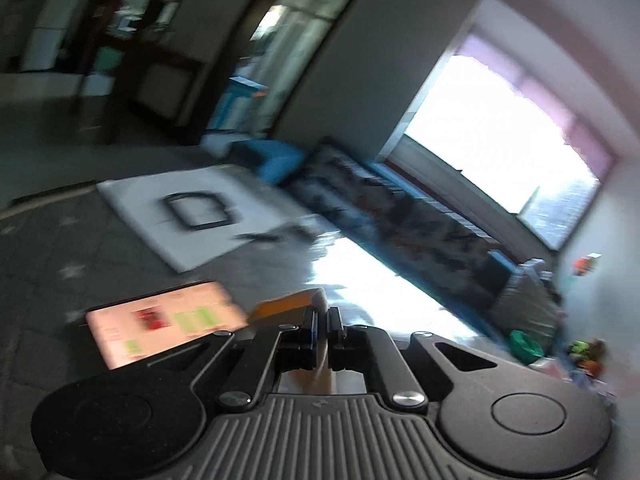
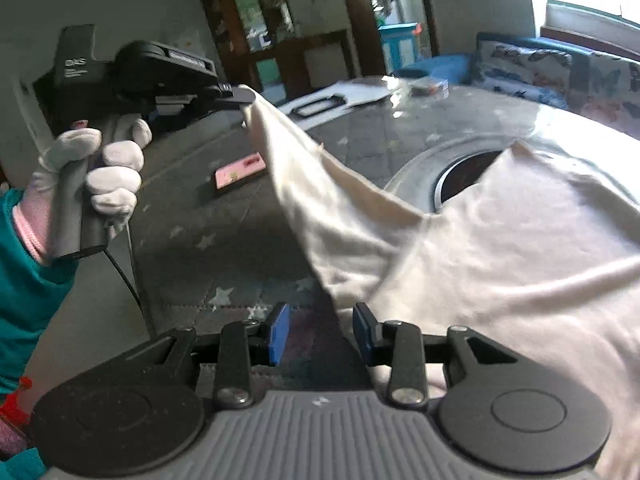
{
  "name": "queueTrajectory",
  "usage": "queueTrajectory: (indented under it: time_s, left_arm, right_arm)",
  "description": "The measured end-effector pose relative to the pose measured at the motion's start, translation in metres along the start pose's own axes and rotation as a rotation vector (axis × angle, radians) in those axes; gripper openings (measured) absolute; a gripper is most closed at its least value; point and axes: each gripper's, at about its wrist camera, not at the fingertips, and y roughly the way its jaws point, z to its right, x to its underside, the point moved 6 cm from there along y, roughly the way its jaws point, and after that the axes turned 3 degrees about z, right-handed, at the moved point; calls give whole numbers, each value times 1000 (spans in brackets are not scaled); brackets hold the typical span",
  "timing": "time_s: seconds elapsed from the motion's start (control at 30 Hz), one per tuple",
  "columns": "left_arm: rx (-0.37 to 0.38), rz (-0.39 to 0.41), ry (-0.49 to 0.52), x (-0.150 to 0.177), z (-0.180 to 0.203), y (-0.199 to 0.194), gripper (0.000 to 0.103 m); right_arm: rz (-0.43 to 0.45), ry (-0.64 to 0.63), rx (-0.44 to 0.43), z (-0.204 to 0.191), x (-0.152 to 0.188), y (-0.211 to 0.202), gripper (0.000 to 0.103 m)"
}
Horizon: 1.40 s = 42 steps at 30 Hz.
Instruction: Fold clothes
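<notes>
Currently: left gripper (image 2: 244, 98) clamped on a corner of the cream garment (image 2: 500, 264), raised above the grey star-patterned table (image 2: 208, 216). Rest of garment draped over table, right of phone (image 2: 240, 170). Right gripper (image 2: 322, 336) partly open, pads clear of cloth.

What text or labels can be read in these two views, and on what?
"DAS": white print on the black box at the back of the left gripper, right wrist view; the smaller lines beneath are too small to read.
White label along that gripper's body: blurred.
Phone screen: coloured blocks, blurred in both views.
White sheet: black outline only, no words.
</notes>
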Motion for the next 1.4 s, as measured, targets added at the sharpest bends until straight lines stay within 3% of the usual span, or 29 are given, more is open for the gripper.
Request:
queueTrajectory:
  time_s: [0.13,0.27,0.53,0.7,0.8,1.03,1.17,1.4]
  left_arm:
    - [158,-5,68,6,65,-12,4]
    - [299,-74,119,39,122,-11,4]
    - [428,-380,232,157,184,28,5]
    - [431,-526,346,217,192,42,6]
    - [446,-577,362,227,189,41,10]
    - [495,-468,419,189,182,14,31]
    - [395,-412,441,169,160,20,36]
    - [266,-412,477,163,123,32,41]
  right_arm:
    - [57,33,73,23,3,-40,35]
    - [101,98,199,60,19,-91,35]
    - [146,320,505,139,78,-192,35]
    - [174,477,650,181,118,-233,35]
    - [198,539,705,196,134,-247,35]
    - [262,656,810,237,157,-273,35]
    - [276,728,821,256,168,-276,35]
    - [297,748,860,266,170,-276,36]
